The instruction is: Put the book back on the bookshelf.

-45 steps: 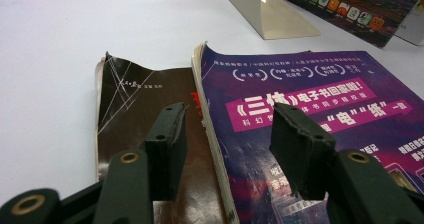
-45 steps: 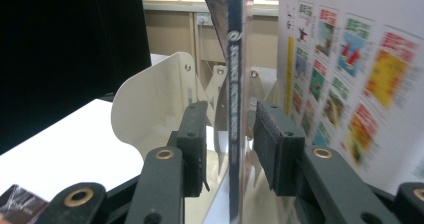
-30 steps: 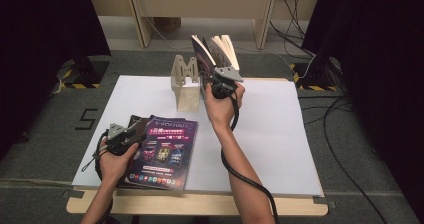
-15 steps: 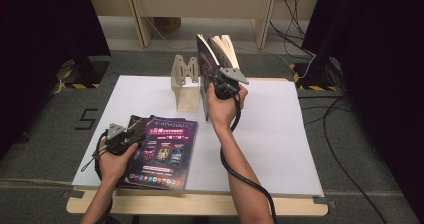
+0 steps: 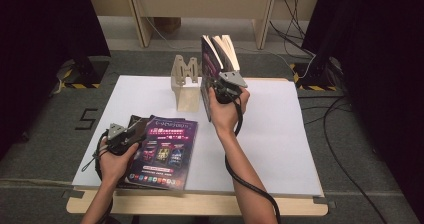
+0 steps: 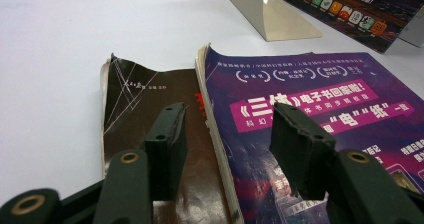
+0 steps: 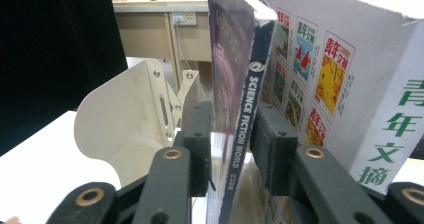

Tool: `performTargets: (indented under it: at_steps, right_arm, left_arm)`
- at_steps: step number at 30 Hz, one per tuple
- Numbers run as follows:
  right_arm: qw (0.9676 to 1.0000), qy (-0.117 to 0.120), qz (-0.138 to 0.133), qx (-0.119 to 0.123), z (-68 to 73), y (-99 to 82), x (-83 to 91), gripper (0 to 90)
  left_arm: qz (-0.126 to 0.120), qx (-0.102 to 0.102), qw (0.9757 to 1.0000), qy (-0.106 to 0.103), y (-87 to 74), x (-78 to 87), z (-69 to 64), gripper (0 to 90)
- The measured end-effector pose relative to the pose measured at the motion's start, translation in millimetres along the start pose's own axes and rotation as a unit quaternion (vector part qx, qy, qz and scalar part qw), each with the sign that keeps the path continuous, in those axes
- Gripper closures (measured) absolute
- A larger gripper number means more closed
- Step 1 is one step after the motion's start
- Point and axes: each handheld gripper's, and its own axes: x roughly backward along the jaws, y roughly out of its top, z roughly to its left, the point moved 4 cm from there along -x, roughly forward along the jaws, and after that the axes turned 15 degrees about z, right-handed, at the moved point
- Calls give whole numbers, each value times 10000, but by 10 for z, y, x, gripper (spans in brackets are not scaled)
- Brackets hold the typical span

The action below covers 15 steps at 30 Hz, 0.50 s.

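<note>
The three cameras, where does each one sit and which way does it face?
High view: above the person's side, facing forward and down on the table; both forearms show.
Left gripper view: on the left gripper, over the purple magazine.
Right gripper view: on the right gripper, facing the upright magazine.
Shared: the bookend.

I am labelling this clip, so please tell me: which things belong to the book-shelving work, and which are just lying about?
In the job: upright magazine, bookend, thick white book, purple magazine, dark book.
Lying about: floor cables, wooden desk.
</note>
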Motion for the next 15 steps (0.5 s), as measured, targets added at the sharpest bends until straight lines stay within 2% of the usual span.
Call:
performTargets:
  at_steps: [15]
  right_arm:
    - [9999,17,6,101,-22,-41,67,654]
  left_arm:
    - [4,19,10000,4,-1,-1,9,478]
